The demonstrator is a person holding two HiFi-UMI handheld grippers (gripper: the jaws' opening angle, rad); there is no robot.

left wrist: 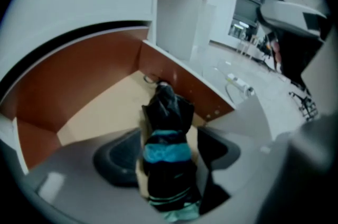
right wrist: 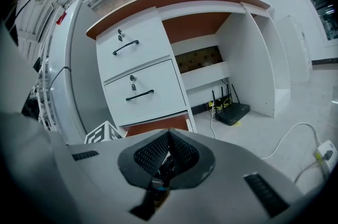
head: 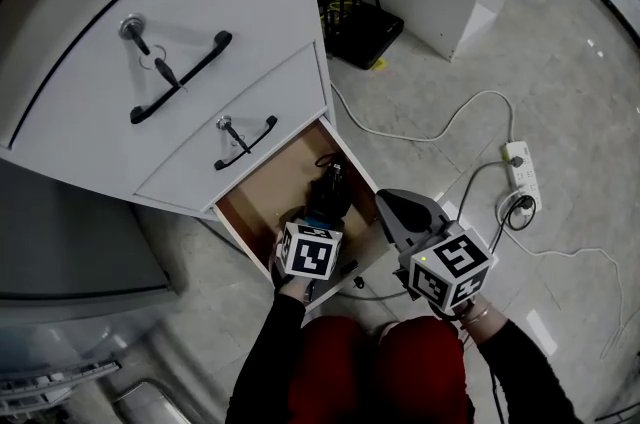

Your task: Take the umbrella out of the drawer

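1. Nearest the head camera are the person's red-clad knees [head: 385,367] and two black sleeves [head: 270,352], with a gripper in each hand.
2. The left gripper [left wrist: 168,153] points steeply down into the open bottom drawer [head: 262,204], and its marker cube [head: 308,252] faces up.
3. Its jaws stand wide apart with the umbrella [left wrist: 167,112] between them. A strip of the drawer floor shows between the left pad and the cloth, so nothing is clamped.
4. The umbrella is folded, black with a teal band, and lies on the pale floor of the drawer (brown boards wall it in). Its far end points toward the back wall.
5. The right gripper [right wrist: 169,138] hangs just beside the drawer's right edge, above the floor. Its ribbed pads meet at the tips and there is nothing between them.
6. Above the open drawer the white cabinet [head: 90,82] has two closed drawers. Each has a black handle [head: 180,77] and a key in its lock [head: 131,28].
7. On the tiled floor, a black router [head: 365,27] sits in the cabinet's alcove. A white power strip [head: 521,167] lies well apart to the right, with cables trailing from it.
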